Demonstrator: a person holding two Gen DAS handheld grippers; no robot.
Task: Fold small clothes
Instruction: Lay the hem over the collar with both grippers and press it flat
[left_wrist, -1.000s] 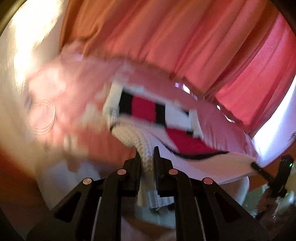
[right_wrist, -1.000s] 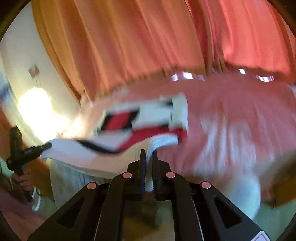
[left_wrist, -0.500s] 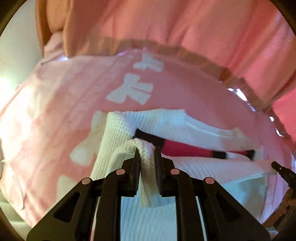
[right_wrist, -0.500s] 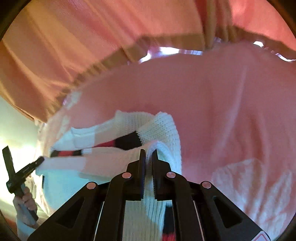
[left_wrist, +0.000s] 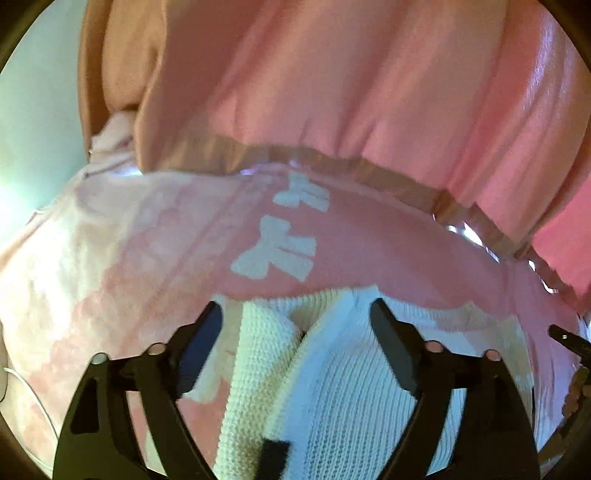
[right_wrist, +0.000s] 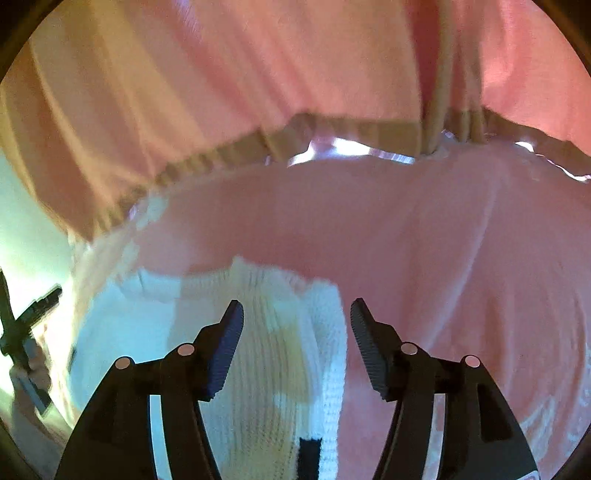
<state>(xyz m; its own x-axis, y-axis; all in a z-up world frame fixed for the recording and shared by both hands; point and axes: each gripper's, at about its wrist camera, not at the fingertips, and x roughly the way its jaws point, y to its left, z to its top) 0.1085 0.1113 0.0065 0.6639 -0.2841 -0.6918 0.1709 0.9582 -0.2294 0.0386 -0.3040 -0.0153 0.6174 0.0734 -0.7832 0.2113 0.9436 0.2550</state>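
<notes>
I have just spread both jaws: the left gripper (left_wrist: 295, 314) and right gripper (right_wrist: 295, 314) stand open over the white knit sweater (left_wrist: 332, 387), lying near the pink bedspread's (left_wrist: 369, 251) far edge. I judge backing straight out avoids snagging the fold.

Probably a home bedroom: a pink bow-patterned bedspread (left_wrist: 155, 236) lies beneath long pink curtains (left_wrist: 332, 81).

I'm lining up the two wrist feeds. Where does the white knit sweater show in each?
Left wrist: white knit sweater lies bottom centre, between the open left gripper fingers, pads off it.
Right wrist: sweater lies bottom centre-left, between the open right gripper fingers.
Shared landmark: the pink bedspread under it.
</notes>
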